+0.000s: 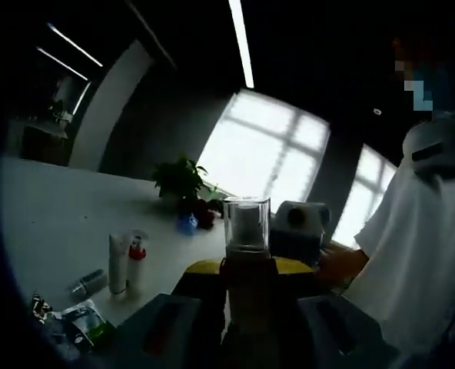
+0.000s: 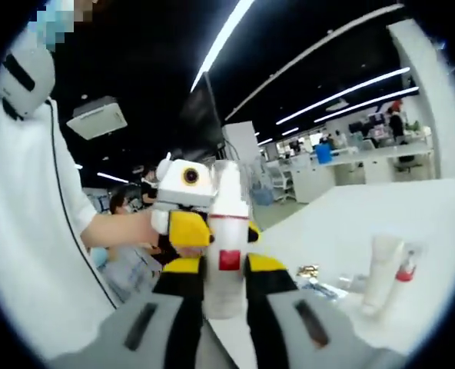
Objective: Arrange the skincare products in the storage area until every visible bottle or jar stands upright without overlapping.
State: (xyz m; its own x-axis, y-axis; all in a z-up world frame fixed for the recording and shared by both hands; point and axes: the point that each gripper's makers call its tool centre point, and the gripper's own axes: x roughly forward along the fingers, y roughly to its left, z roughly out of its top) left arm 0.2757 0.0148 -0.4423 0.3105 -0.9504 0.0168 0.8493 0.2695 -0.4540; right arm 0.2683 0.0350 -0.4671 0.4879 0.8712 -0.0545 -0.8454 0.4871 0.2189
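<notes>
Between the right gripper [image 2: 226, 278] jaws, white bottle [image 2: 226, 254] stands upright

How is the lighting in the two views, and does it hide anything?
Left gripper view: the bright window backlights the scene, so the left gripper and its clear-capped bottle look dark. Right gripper view: evenly lit; the white bottle with a red label is clear, and straight ceiling lights bend from fisheye distortion.

Bottle [image 1: 247, 254] lower body hidden between left tool's jaws.
</notes>
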